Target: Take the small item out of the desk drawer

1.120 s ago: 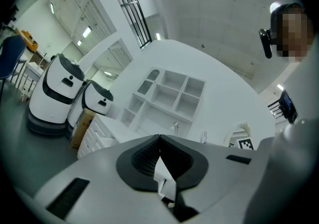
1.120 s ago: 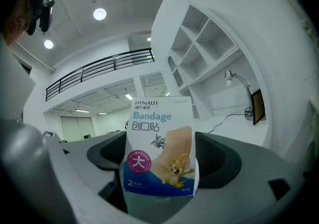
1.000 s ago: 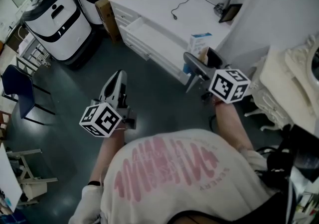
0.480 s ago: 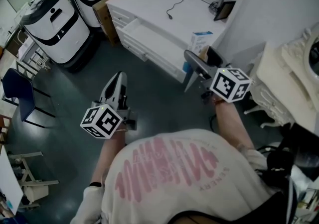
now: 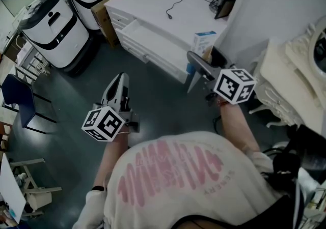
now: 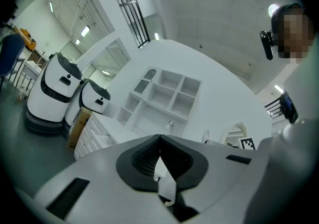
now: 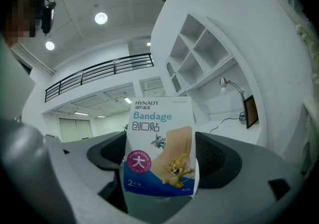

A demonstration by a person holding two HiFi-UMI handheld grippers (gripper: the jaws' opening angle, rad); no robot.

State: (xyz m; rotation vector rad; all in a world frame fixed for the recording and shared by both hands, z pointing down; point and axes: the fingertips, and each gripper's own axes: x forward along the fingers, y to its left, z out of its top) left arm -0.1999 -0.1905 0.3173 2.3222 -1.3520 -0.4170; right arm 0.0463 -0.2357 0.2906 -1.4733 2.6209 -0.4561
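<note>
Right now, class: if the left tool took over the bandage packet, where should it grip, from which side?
Likely the free top end of the bandage packet, from opposite the right tool: those jaws clamp its lower sides, leaving top and broad faces clear.

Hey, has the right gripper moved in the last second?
No. The right gripper, shut on the bandage box, stays at the desk's front edge.
</note>
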